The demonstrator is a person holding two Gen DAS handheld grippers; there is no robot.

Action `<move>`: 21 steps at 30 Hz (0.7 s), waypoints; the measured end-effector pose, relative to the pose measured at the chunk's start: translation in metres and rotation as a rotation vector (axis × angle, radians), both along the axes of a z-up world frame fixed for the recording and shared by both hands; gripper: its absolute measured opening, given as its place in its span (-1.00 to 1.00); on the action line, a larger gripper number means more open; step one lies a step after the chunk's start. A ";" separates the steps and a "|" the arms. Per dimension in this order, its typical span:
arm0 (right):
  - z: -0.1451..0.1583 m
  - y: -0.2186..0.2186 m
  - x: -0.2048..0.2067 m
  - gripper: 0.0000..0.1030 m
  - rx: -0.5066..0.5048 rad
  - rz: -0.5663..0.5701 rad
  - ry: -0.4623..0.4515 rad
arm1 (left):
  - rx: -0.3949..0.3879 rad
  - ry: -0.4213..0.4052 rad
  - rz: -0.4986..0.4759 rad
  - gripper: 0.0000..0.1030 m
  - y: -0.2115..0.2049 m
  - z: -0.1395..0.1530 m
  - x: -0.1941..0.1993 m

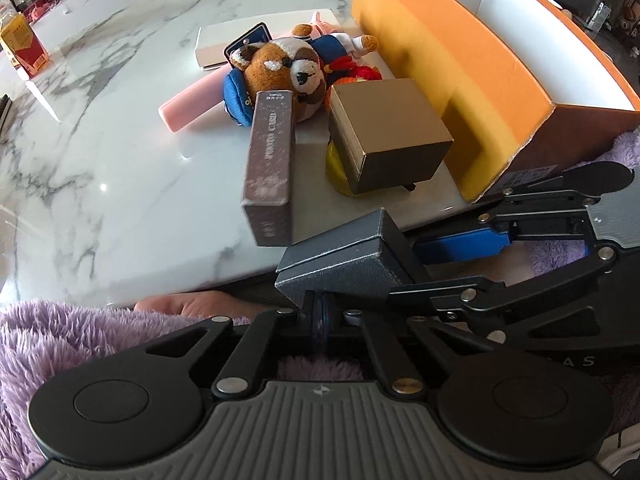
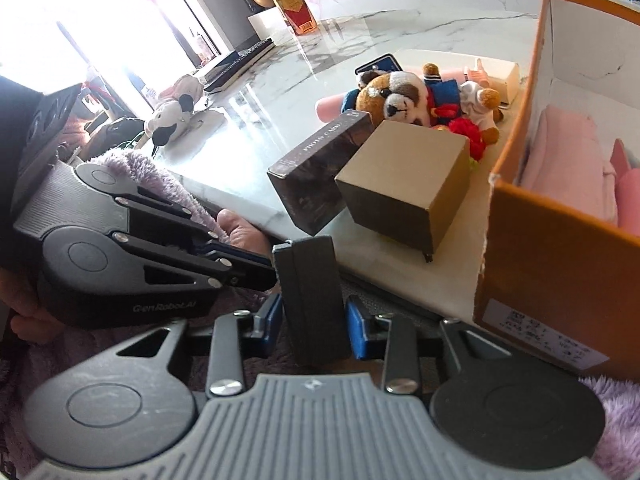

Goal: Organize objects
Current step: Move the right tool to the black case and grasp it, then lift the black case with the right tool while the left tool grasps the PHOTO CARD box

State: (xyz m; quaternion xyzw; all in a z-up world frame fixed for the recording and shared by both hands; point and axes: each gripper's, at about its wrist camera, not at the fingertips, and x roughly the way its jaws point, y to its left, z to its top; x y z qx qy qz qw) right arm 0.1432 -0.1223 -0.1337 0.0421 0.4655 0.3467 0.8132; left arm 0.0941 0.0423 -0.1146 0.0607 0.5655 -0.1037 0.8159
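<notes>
A: Dark grey rectangular textured box (image 2: 314, 300): location?
B: Held off the near edge of the white marble table (image 1: 120, 160), between both tools. The right gripper (image 2: 314, 322) pinches it across its sides with the blue pads (image 2: 358, 332). The left gripper (image 1: 320, 320) has its fingers pressed together at the box's end; from the right wrist view it meets the box from the left.

A: Items on the table?
B: A brown-purple flat box printed PHOTO CARD (image 1: 270, 168) overhangs the near edge. Just beside it sits an olive-gold cube box (image 1: 386, 136), resting on a yellow object (image 1: 336, 168). Behind both lies a brown-and-white plush animal in blue clothing (image 1: 288, 68).

A: Container?
B: An open orange cardboard box (image 2: 560, 248) stands at the right, holding pink soft items (image 2: 568, 176)
</notes>
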 end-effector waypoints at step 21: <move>-0.019 0.020 0.032 0.02 0.058 -0.080 0.060 | 0.017 0.000 0.029 -0.95 0.001 -0.005 0.007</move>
